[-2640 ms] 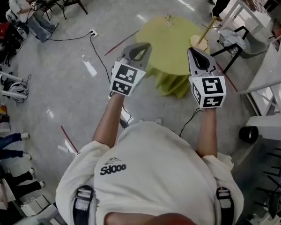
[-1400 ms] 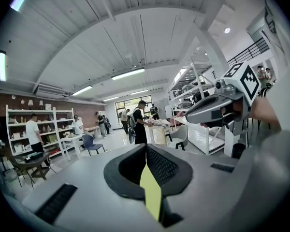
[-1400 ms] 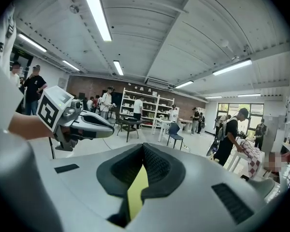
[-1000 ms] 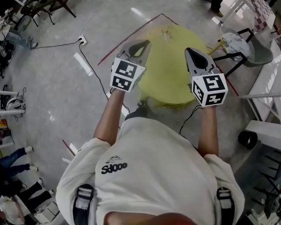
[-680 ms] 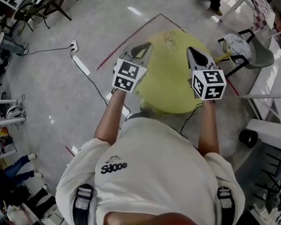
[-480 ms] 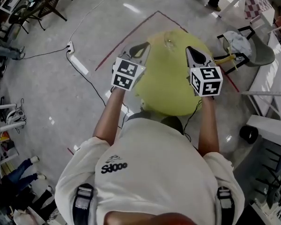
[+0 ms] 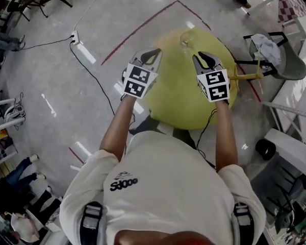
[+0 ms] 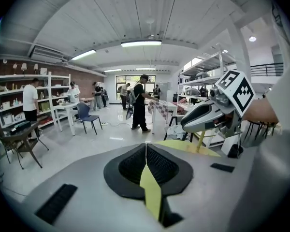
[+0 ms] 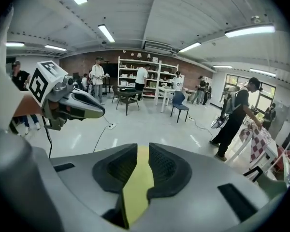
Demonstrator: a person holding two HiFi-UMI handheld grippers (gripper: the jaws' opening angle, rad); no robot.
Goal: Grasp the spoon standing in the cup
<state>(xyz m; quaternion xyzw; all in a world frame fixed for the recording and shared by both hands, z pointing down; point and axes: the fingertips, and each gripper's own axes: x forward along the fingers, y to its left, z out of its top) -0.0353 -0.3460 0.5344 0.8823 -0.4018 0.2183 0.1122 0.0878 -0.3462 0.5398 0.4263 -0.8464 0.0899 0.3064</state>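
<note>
A clear glass cup (image 7: 185,38) stands near the far edge of the round yellow-green table (image 7: 178,93) in the head view. The spoon in it is too small to make out. My left gripper (image 7: 154,52) hangs over the table's left rim, short and left of the cup, with its pads touching at the tip. My right gripper (image 7: 203,57) hovers over the table just short and right of the cup, its jaws a narrow slit apart and nothing between them. Neither gripper view shows the cup. Each shows the other gripper (image 8: 205,117) (image 9: 79,105) and yellow cloth between its own pads.
A grey chair (image 7: 275,55) with a cloth on it stands right of the table, and a yellow stick (image 7: 247,76) leans there. A power strip (image 7: 74,37) with cables and a red tape line (image 7: 137,28) lie on the floor. White tables (image 7: 296,152) stand at the right. People stand at the back.
The person has walked up to the table, which now lies under both grippers. The right gripper has drawn left toward the cup and its jaws have parted slightly.
</note>
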